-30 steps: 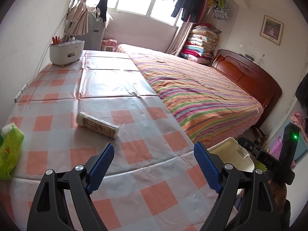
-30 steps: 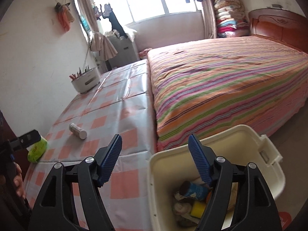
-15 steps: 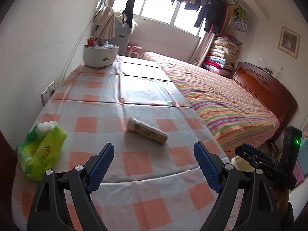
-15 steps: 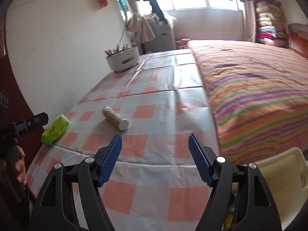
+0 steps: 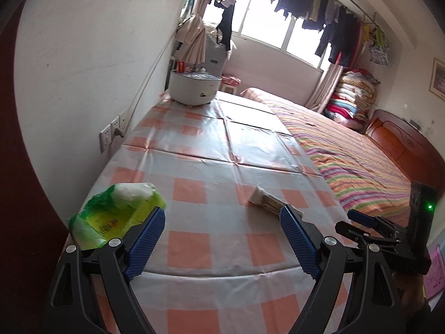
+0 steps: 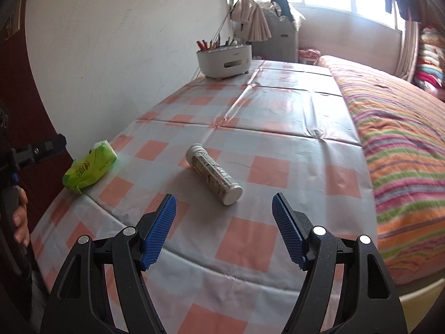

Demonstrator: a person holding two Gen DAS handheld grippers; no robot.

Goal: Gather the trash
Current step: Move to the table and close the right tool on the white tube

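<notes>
A pale cylindrical tube (image 6: 212, 174) lies on its side on the checked tablecloth (image 6: 278, 117), a little ahead of my open, empty right gripper (image 6: 224, 222). The tube shows in the left wrist view (image 5: 271, 202) too, partly behind my right finger pad. A green tissue pack (image 5: 116, 217) lies at the table's near left corner, beside the left finger of my open, empty left gripper (image 5: 219, 236). It also shows in the right wrist view (image 6: 90, 168). My right gripper (image 5: 370, 225) appears at the right of the left wrist view.
A white holder with pens (image 6: 224, 59) stands at the table's far end by the wall. A bed with a striped cover (image 6: 403, 139) runs along the table's right side. The cream bin's rim (image 6: 417, 292) shows at the lower right. A wall socket (image 5: 107, 136) is left of the table.
Both grippers swung left from the bin toward the table. The tube is now closer in front of the right gripper, and the green pack has come up beside the left gripper's left finger.
</notes>
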